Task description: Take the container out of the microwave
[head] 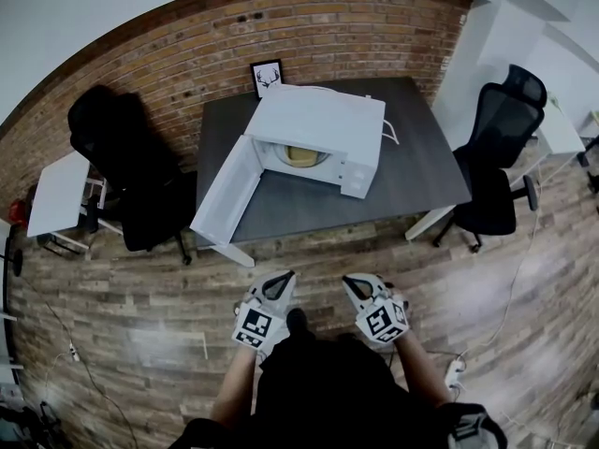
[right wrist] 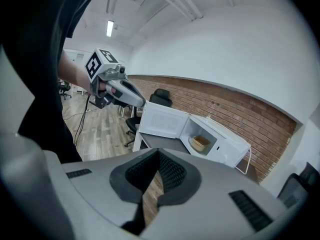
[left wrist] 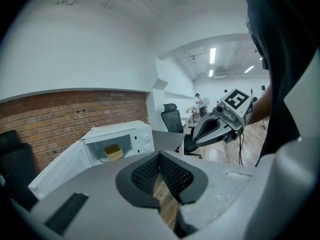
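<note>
Black chair [head: 122, 152]: seen at the far left, against the brick wall [head: 187, 36], with a small white table [head: 56, 195] beside it.
Microwave door [head: 227, 190]: swung wide open to the left, past the front edge of the desk.
Framed picture [head: 268, 77]: stood at the back edge of the desk, against the bricks.
Left gripper [head: 284, 279]: held low before the person, well apart from the desk; its jaws are pressed together at the tips and nothing is pinched.
Container [head: 301, 155]: a pale yellowish tub, seen inside the open cavity, touched by neither gripper.
Microwave [head: 328, 120]: white, set on the dark desk [head: 421, 171] with its cavity exposed.
Right gripper [head: 352, 282]: held just beside the left one, pointed towards the desk; its jaws are likewise closed tip to tip on nothing.
Office chair [head: 501, 157]: black, placed at the right end of the desk.
</note>
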Available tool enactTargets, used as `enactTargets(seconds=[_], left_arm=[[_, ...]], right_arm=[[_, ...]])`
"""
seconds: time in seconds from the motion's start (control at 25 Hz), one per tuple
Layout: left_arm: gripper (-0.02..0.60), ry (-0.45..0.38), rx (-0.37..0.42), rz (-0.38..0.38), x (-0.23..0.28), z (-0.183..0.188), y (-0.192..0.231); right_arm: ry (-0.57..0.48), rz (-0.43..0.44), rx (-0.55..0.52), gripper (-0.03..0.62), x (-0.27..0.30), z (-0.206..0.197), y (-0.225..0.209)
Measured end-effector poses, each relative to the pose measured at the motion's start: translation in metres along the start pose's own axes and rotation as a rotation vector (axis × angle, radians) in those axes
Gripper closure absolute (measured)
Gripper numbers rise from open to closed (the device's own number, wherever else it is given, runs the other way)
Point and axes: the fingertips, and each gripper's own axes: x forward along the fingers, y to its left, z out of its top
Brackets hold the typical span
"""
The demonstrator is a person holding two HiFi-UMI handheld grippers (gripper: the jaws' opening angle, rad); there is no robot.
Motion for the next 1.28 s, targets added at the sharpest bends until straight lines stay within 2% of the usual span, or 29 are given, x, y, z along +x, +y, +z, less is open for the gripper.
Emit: enactTargets(seconds=[0.08,0.2,0.4,0.56,0.8,0.92,1.28], left_arm=[[0.579,-0.004,0.006,-0.005,0.001,0.000,0.004],[0.580,0.009,-0.026,-0.012,0.001,-0.007,0.010],[0.579,-0.033,0.018,-0.019,0.001,-0.003,0.027],[0.579,-0.010,-0.027,-0.035,0.000,-0.013,0.036],[0.580,-0.031,-0.001,-0.064,0.000,-0.014,0.048],[0.579,-0.020,-0.013,-0.073,-0.004,-0.018,0.056],[0.580,-0.040,0.025,-0.066,-0.026,-0.025,0.094]], right_arm=[[0.003,-0.007,-0.003,0.597,0.004,0.000,-0.002],[0.015,-0.014,0.005,0.597,0.012,0.001,-0.004],[0.029,-0.013,-0.006,0.597,0.025,0.007,-0.002],[0.030,-0.022,-0.010,0.597,0.035,0.015,0.000],[0.049,-0.047,-0.003,0.597,0.045,0.017,0.001],[0.054,-0.060,-0.002,0.597,0.053,0.020,0.001],[0.067,-0.066,-0.015,0.595,0.089,0.041,0.011]])
